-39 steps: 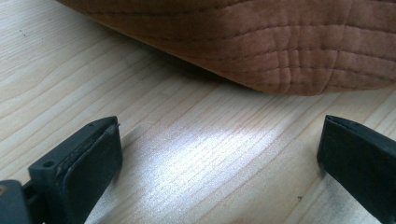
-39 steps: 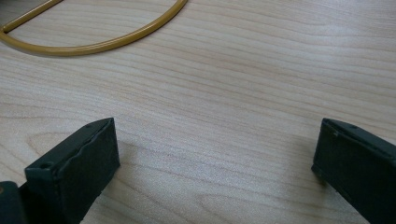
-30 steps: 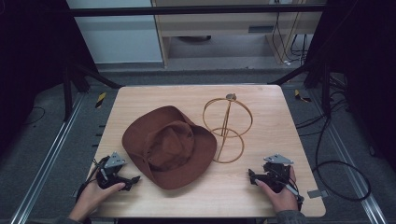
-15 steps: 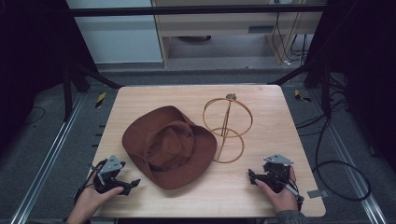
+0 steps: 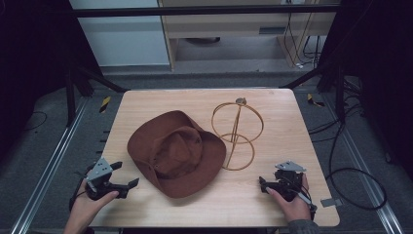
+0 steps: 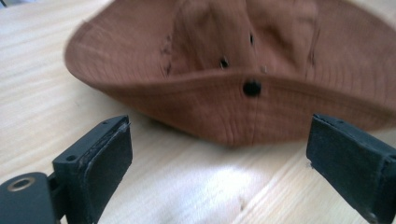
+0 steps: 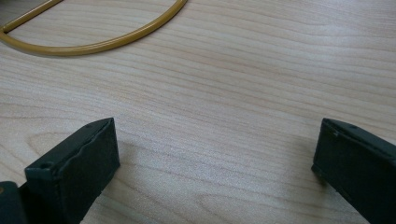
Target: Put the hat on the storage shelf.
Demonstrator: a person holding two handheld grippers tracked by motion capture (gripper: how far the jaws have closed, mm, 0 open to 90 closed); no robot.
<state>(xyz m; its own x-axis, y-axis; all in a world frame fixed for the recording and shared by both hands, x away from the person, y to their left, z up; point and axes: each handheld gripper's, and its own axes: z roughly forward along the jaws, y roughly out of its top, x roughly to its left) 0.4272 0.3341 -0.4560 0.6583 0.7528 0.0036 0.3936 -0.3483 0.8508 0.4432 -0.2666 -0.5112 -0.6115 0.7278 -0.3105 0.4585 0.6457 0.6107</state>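
Brown felt hat (image 5: 176, 153) lies brim-down mid-table (image 5: 272, 204), just beside my wire stand (image 5: 237, 135). My left claw (image 5: 127, 175) gapes wide, near the brim, aimed at it; my right claw (image 5: 263, 184) gapes wide over bare wood, holding nothing.

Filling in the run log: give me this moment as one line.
left tongs: open, facing hat brim, no contact | right tongs: open over table | wire stand: upright beside hat
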